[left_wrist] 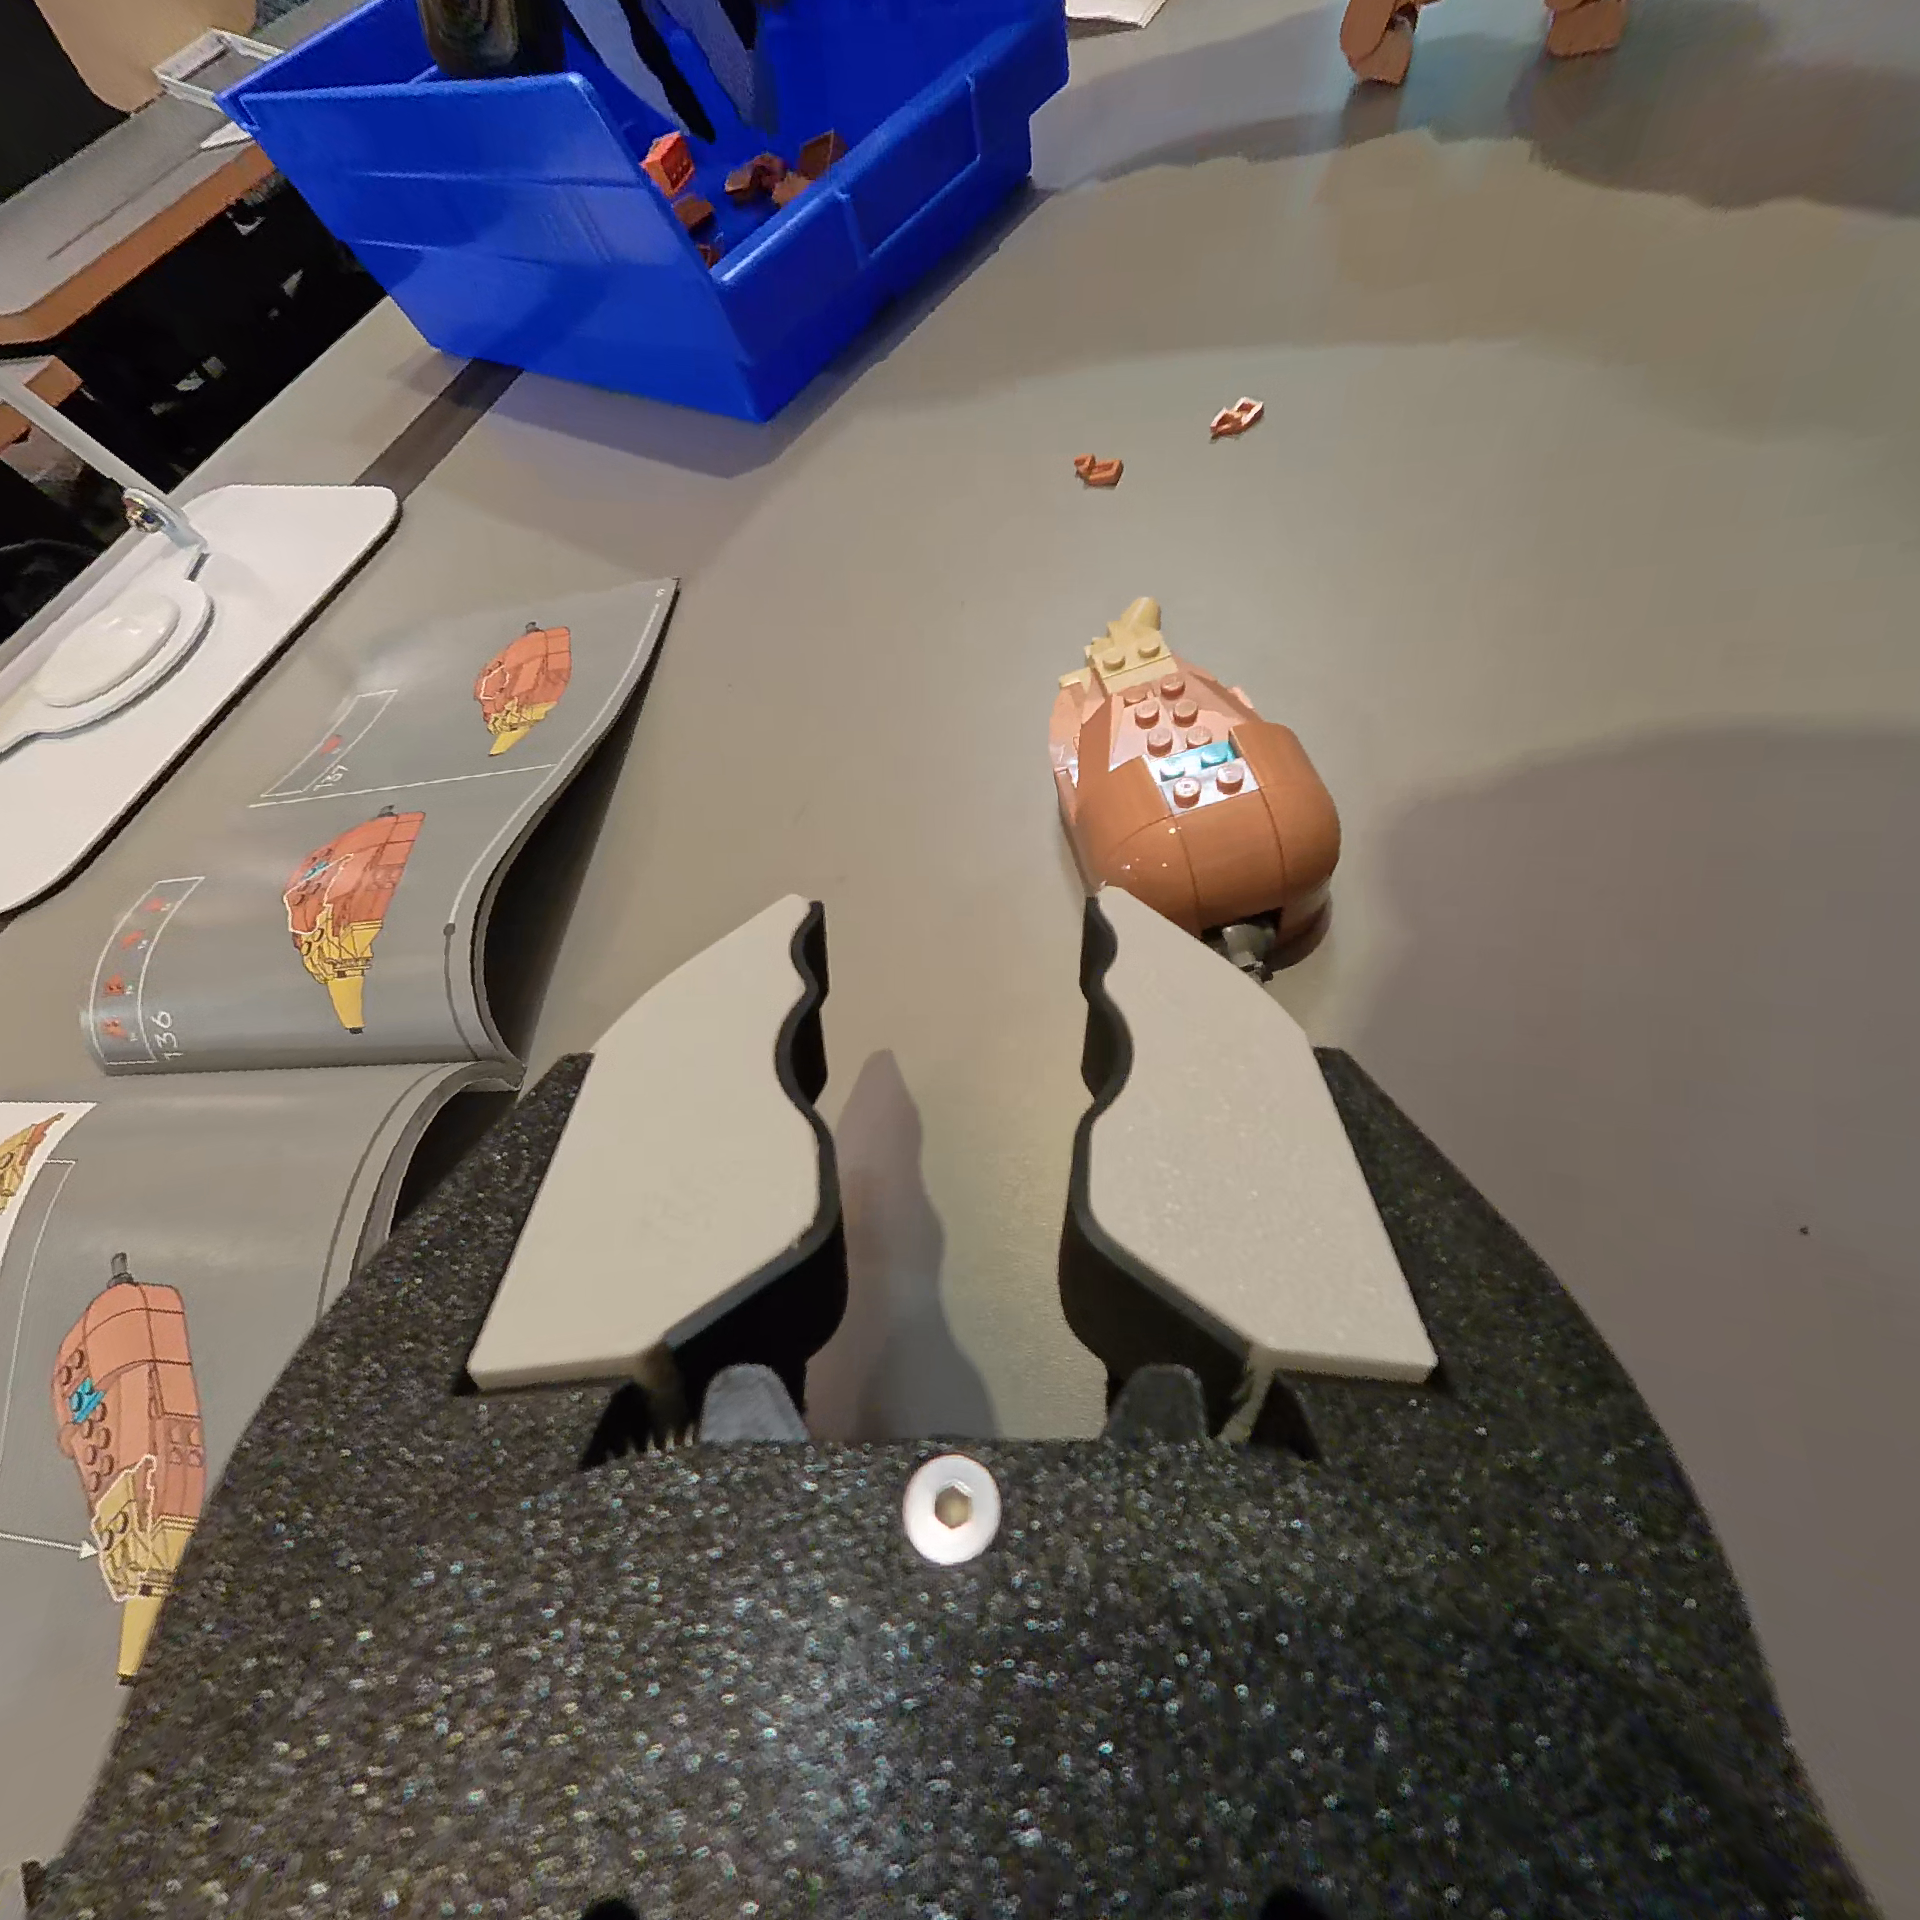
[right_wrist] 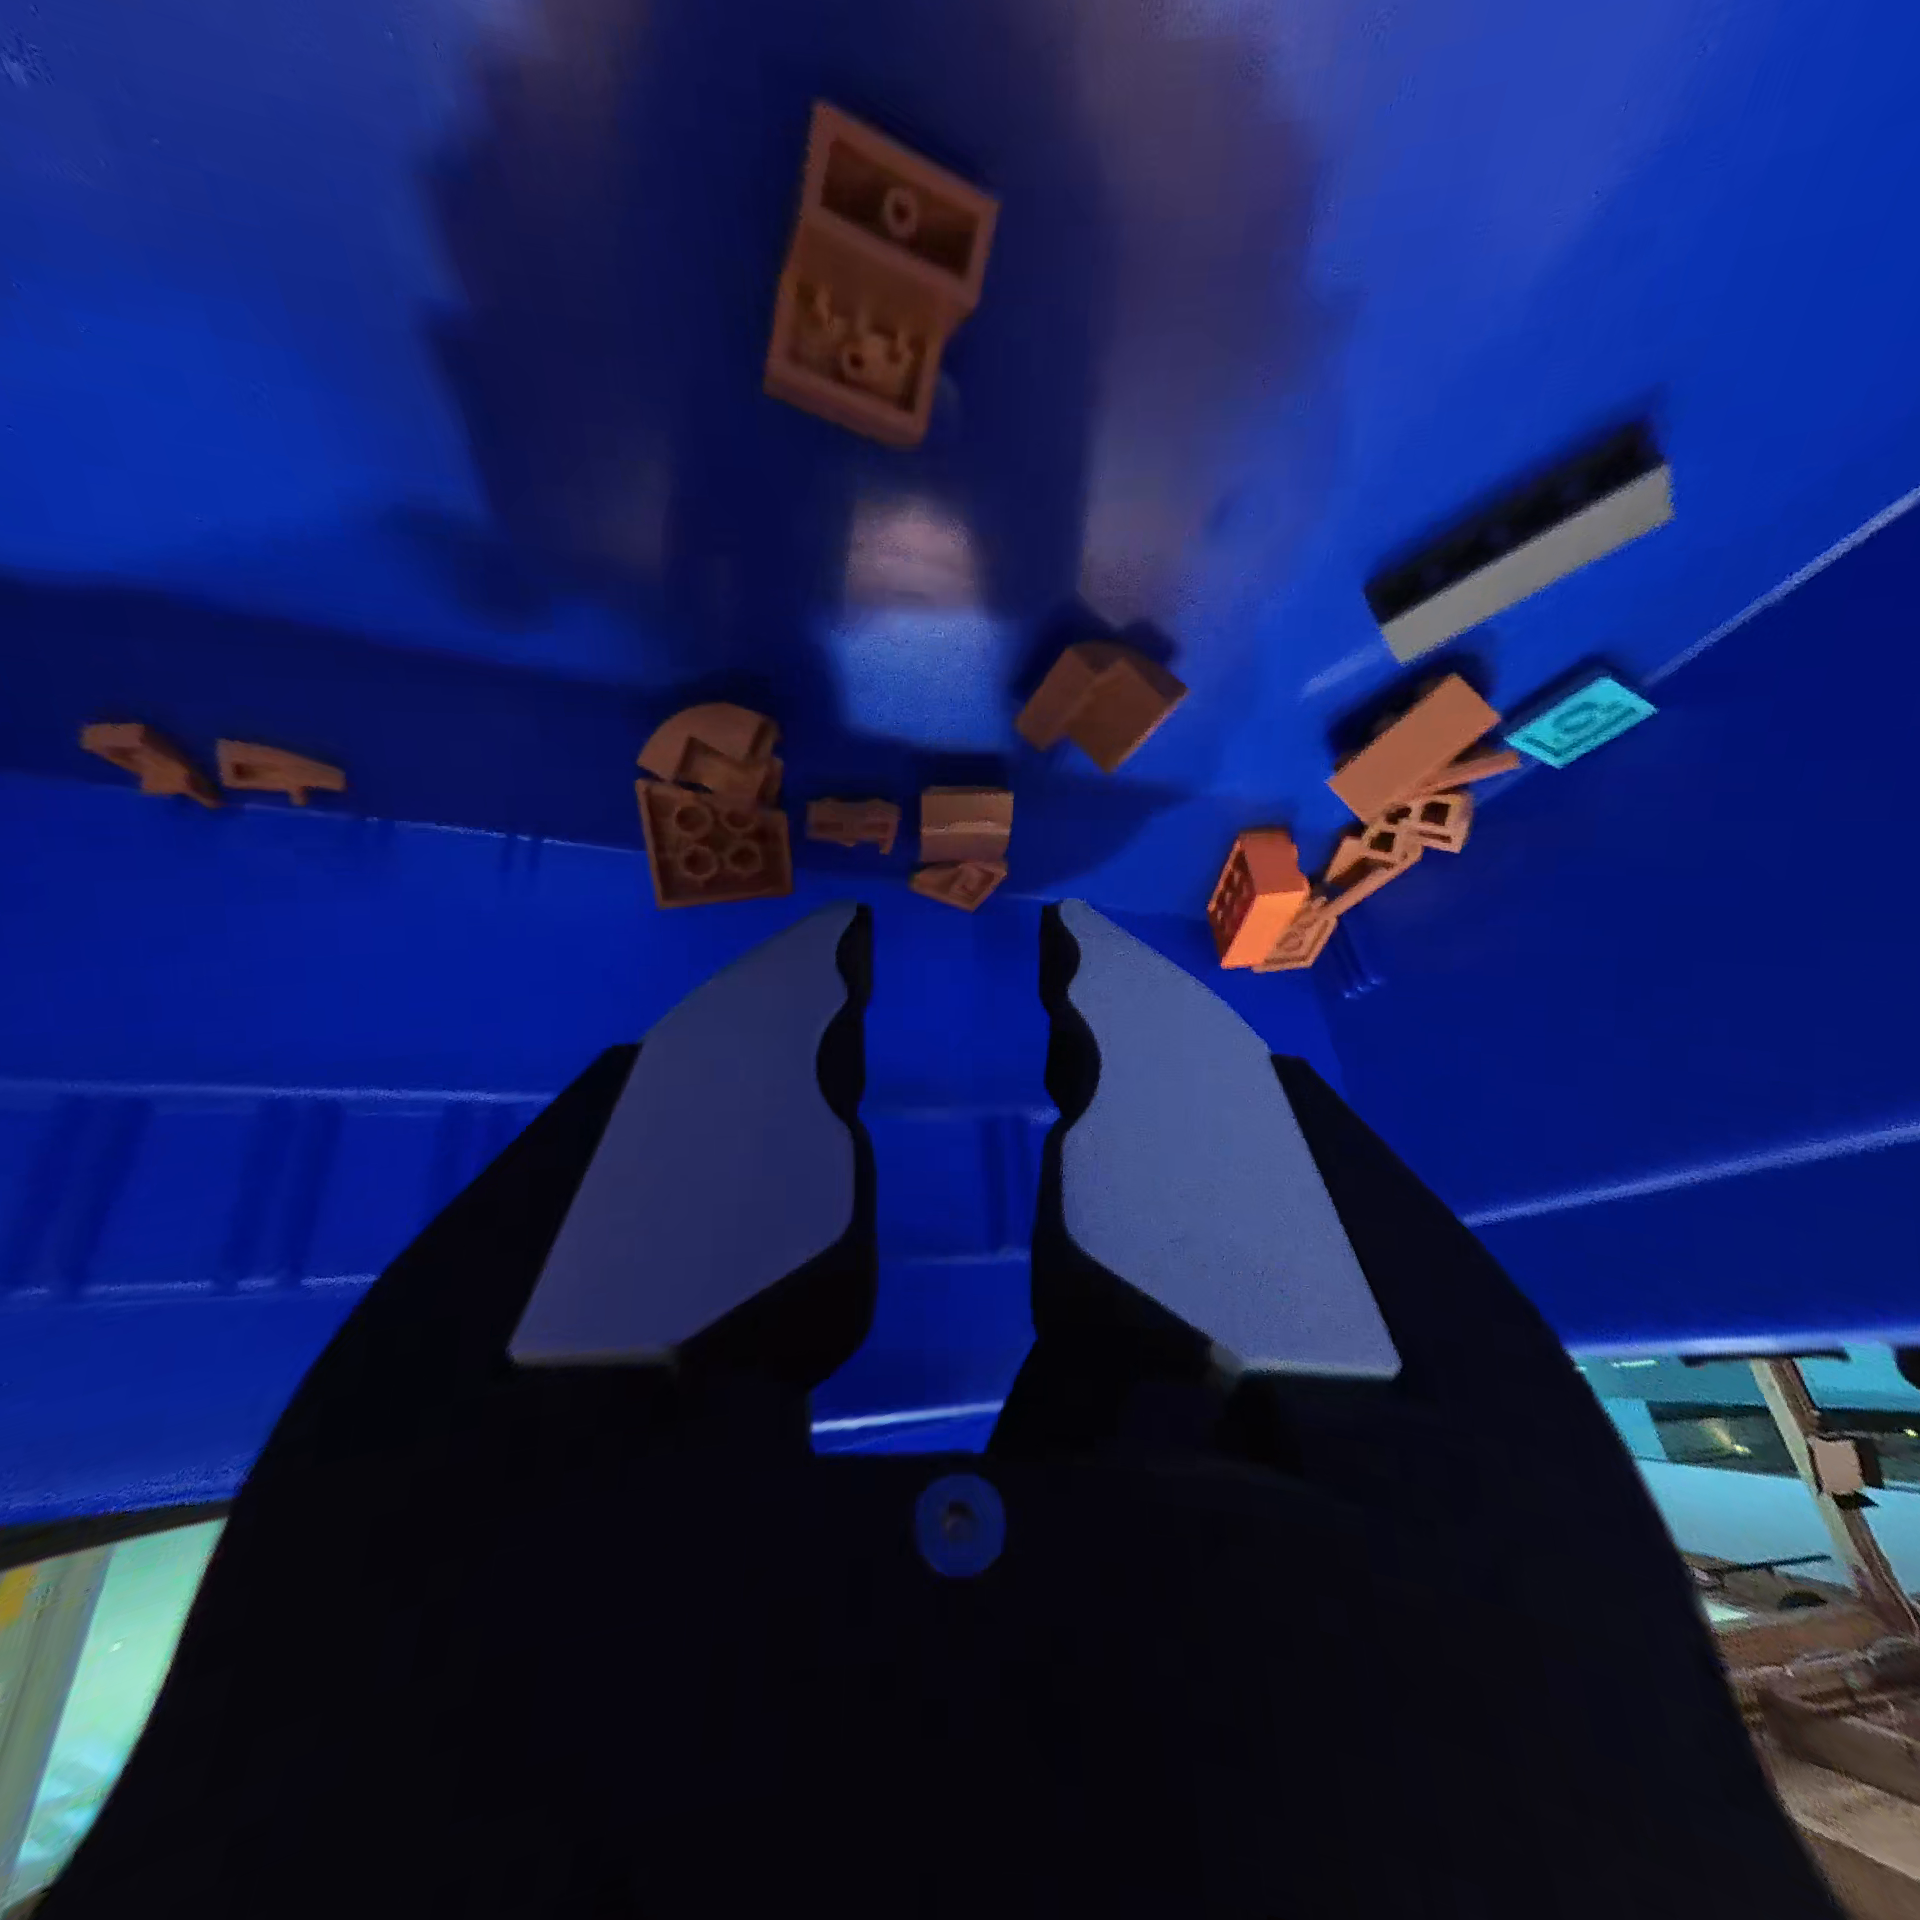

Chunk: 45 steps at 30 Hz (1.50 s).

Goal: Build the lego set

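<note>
A partly built brown lego model with tan and teal studs lies on the grey table, just right of and beyond my left gripper, which is open and empty. My right gripper is open and empty inside the blue bin. Several loose brown pieces lie in front of it: a small curved piece just beyond the fingertips, a square studded plate to the left and a large brown piece farther off. In the left wrist view the blue bin holds the right gripper.
An open instruction booklet lies left of the left gripper. Two small brown pieces lie on the table beyond the model. A white stand base sits at the left. A grey bar, an orange brick and a teal tile lie in the bin. Tip to tip, the grippers are about 50 centimetres apart.
</note>
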{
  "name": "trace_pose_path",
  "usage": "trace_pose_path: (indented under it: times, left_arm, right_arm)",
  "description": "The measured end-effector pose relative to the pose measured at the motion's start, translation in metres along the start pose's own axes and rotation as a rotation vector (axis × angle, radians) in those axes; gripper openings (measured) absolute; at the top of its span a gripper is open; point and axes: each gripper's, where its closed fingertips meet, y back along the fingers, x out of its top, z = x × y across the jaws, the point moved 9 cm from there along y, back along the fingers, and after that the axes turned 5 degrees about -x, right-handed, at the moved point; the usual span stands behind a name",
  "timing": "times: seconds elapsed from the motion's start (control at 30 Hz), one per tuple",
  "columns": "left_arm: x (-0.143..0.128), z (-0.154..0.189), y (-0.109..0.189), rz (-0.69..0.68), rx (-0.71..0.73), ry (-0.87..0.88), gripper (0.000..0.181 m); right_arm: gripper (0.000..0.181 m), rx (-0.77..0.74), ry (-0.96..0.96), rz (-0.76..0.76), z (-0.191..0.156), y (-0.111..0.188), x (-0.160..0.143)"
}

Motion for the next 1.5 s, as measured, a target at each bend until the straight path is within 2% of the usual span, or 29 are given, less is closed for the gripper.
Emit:
trace_pose_path:
  times: [0.23, 0.4, 0.5, 0.6, 0.8, 1.5]
  left_arm:
    - [0.000, 0.001, -0.001, -0.007, -0.003, -0.010, 0.047]
    - [0.000, 0.001, -0.001, -0.009, -0.004, -0.009, 0.047]
    - [0.000, 0.001, -0.001, -0.010, -0.004, -0.008, 0.047]
    - [0.000, 0.001, -0.001, -0.015, -0.005, -0.014, 0.047]
    - [-0.001, 0.002, -0.002, -0.024, -0.007, -0.022, 0.047]
    - [-0.001, 0.003, -0.002, -0.031, -0.009, -0.031, 0.047]
  right_arm:
    - [0.041, -0.083, 0.019, -0.064, 0.005, -0.013, 0.010]
    - [0.040, -0.151, -0.031, 0.005, 0.017, -0.007, 0.010]
    - [0.037, -0.111, -0.072, 0.034, 0.021, 0.000, 0.004]
    - [0.035, -0.001, -0.104, 0.054, 0.018, 0.002, -0.002]
    - [0.025, 0.169, -0.081, 0.049, 0.001, -0.004, 0.002]
    - [0.027, 0.133, -0.065, 0.074, 0.012, -0.014, 0.005]
